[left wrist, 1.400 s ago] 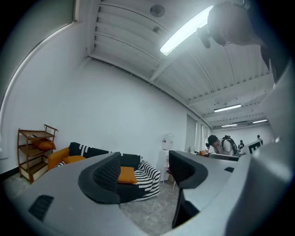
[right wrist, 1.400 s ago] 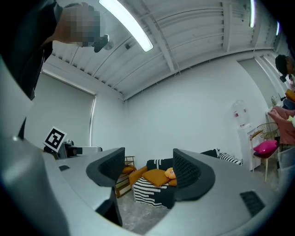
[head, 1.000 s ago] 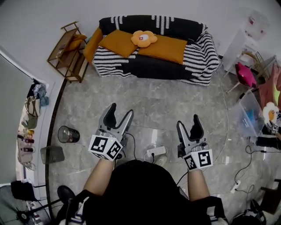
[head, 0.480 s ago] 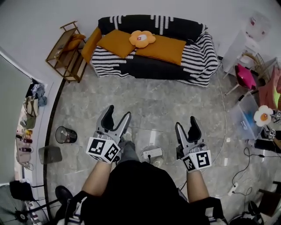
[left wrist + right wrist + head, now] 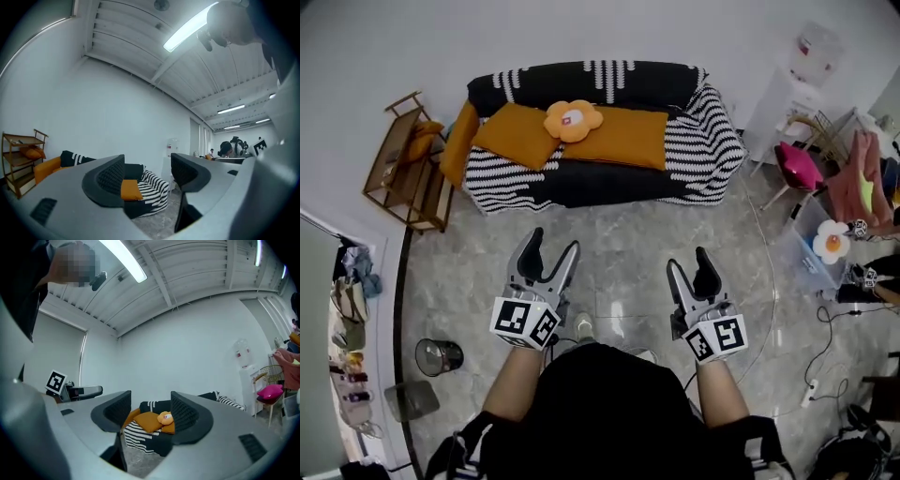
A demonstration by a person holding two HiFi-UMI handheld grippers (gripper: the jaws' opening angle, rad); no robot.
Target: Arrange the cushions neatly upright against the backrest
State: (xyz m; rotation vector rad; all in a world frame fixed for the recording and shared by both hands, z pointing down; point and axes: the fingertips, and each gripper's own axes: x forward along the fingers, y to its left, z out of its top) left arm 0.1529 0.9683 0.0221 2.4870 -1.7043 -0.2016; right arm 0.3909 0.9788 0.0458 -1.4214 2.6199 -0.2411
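The left orange cushion (image 5: 514, 137) and the right orange cushion (image 5: 621, 138) lie flat on the seat of the striped sofa (image 5: 709, 141). The flower-shaped cushion (image 5: 573, 119) lies on top where they meet. A third orange cushion (image 5: 457, 145) leans at the sofa's left arm. None stands against the backrest (image 5: 581, 82) yet, so the arranging looks not begun.

What has changed is the approach. Over the last second the sofa has slid lower and leftward in the head view and sits more squarely ahead, so the person has stepped nearer, though a stretch of marble floor (image 5: 623, 239) still separates them. The waste bin (image 5: 439, 356) has dropped back towards the frame's lower left.

The left hand-held gripper (image 5: 554, 240) is spread, with nothing between its jaws, only the distant sofa seen through the gap. The right hand-held gripper (image 5: 686, 259) has just been narrowing its jaws; they remain apart and empty, and frame the cushions from afar. Both point level at the sofa, well out of reach.
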